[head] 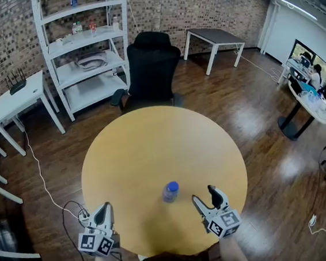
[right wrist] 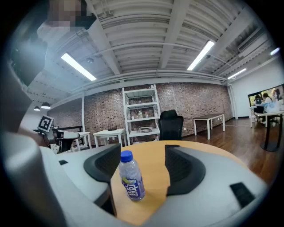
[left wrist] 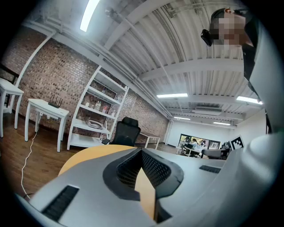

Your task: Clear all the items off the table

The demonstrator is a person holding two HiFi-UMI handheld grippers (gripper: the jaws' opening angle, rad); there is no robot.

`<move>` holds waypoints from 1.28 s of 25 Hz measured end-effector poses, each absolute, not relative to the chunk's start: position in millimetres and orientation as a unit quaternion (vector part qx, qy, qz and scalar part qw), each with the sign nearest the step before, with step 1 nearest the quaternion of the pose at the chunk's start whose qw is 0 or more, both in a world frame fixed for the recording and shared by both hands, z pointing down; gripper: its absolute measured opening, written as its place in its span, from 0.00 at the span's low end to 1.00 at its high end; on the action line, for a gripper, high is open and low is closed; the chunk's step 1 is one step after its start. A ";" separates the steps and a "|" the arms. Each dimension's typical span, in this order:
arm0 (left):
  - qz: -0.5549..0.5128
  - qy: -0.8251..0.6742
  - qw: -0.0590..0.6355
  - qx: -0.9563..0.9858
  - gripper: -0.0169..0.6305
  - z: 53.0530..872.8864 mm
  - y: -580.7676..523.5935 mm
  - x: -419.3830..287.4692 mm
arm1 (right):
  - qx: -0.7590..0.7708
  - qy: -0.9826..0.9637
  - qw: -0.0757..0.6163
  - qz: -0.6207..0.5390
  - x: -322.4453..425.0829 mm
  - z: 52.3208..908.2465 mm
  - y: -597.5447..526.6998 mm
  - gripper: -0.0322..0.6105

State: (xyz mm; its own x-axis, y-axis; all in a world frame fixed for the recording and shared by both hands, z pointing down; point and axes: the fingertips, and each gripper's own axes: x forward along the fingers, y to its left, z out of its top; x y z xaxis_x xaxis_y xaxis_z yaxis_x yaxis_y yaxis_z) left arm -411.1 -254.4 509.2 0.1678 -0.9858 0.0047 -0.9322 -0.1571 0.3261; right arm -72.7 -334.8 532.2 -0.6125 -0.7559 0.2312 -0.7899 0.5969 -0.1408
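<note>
A small clear water bottle (head: 170, 191) with a blue cap and purple label stands upright on the round yellow table (head: 153, 145), near its front edge. My right gripper (head: 204, 194) hovers just right of the bottle, its jaws open. In the right gripper view the bottle (right wrist: 132, 178) stands ahead in the gap between the jaws (right wrist: 143, 155), close to the left pad and not pressed by either. My left gripper (head: 105, 207) sits at the table's front left edge, well apart from the bottle. Its jaws are shut on nothing (left wrist: 141, 151).
A black office chair (head: 152, 64) stands at the table's far side. Behind it are a white shelf unit (head: 88, 48), a small white table (head: 20, 95) with a router, and a dark table (head: 214, 37). A cable (head: 44, 180) trails on the wooden floor at left.
</note>
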 end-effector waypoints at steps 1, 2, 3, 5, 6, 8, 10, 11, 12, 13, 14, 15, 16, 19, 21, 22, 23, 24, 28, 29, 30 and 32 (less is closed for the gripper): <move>-0.104 -0.637 0.130 0.753 0.03 513.6 -253.8 -411.3 | 0.427 -0.893 0.079 0.116 -79.5 537.7 -336.3 0.55; -0.104 -0.637 0.133 0.752 0.03 517.8 -253.5 -411.7 | 0.420 -0.896 0.085 0.118 -86.4 543.2 -338.5 0.55; -0.102 -0.639 0.136 0.750 0.03 522.1 -253.8 -412.7 | 0.412 -0.899 0.091 0.118 -93.3 548.7 -341.8 0.60; -0.096 -0.645 0.143 0.744 0.03 532.1 -253.9 -416.5 | 0.397 -0.904 0.105 0.118 -106.0 560.3 -350.1 0.62; -0.093 -0.651 0.148 0.739 0.03 538.8 -252.3 -418.8 | 0.391 -0.906 0.112 0.119 -110.8 566.8 -353.2 0.62; -0.085 -0.663 0.160 0.726 0.03 553.4 -247.0 -422.3 | 0.376 -0.909 0.125 0.127 -117.1 582.3 -357.3 0.62; -0.080 -0.673 0.171 0.715 0.03 562.9 -242.3 -423.5 | 0.360 -0.912 0.139 0.137 -122.0 596.9 -360.9 0.62; -0.080 -0.677 0.176 0.710 0.03 564.7 -239.7 -423.7 | 0.351 -0.914 0.146 0.143 -125.1 603.1 -361.9 0.63; -0.080 -0.680 0.181 0.706 0.03 565.4 -236.8 -424.0 | 0.343 -0.915 0.154 0.146 -129.0 608.3 -362.3 0.68; -0.079 -0.682 0.185 0.703 0.03 565.5 -233.9 -424.7 | 0.336 -0.916 0.160 0.147 -133.6 612.2 -362.9 0.68; -0.078 -0.684 0.189 0.700 0.03 565.5 -231.3 -425.6 | 0.331 -0.918 0.165 0.144 -138.9 614.9 -364.0 0.68; -0.076 -0.686 0.192 0.698 0.03 565.8 -228.9 -426.6 | 0.328 -0.919 0.169 0.141 -144.6 616.7 -365.4 0.68; -0.074 -0.687 0.195 0.696 0.03 566.9 -226.0 -427.4 | 0.325 -0.920 0.170 0.138 -150.6 618.4 -366.7 0.68; -0.067 -0.693 0.202 0.689 0.03 574.0 -215.5 -430.4 | 0.317 -0.923 0.174 0.133 -166.2 627.4 -367.7 0.68; -0.064 -0.697 0.206 0.683 0.03 576.4 -210.1 -434.6 | 0.315 -0.923 0.179 0.127 -173.6 632.7 -369.0 0.68; -0.063 -0.700 0.207 0.681 0.03 575.7 -207.7 -437.6 | 0.316 -0.923 0.179 0.126 -176.6 633.6 -370.5 0.68; -0.062 -0.702 0.207 0.678 0.03 574.3 -205.6 -441.4 | 0.319 -0.922 0.178 0.126 -179.2 633.9 -372.9 0.68; -0.060 -0.705 0.207 0.676 0.03 573.1 -203.8 -446.0 | 0.322 -0.921 0.178 0.127 -181.6 634.2 -375.8 0.68; -0.059 -0.716 0.203 0.666 0.03 570.9 -193.0 -463.3 | 0.336 -0.915 0.183 0.126 -184.6 641.3 -382.6 0.68; -0.058 -0.718 0.202 0.664 0.03 569.6 -189.2 -466.4 | 0.339 -0.914 0.185 0.128 -184.2 643.5 -382.6 0.68; -0.057 -0.719 0.200 0.663 0.03 567.5 -186.1 -469.8 | 0.343 -0.911 0.187 0.130 -184.1 645.4 -383.2 0.68; -0.055 -0.722 0.194 0.662 0.03 562.6 -182.6 -477.0 | 0.355 -0.904 0.193 0.138 -184.5 648.2 -387.4 0.66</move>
State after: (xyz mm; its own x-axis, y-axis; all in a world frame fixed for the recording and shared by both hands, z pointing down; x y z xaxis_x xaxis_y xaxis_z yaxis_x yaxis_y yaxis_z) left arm -477.0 -182.6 562.6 -0.0487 -0.9771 0.2069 -0.9341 0.1179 0.3370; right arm -184.5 -387.4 648.2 -0.6739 -0.5886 0.4466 -0.6953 0.7097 -0.1137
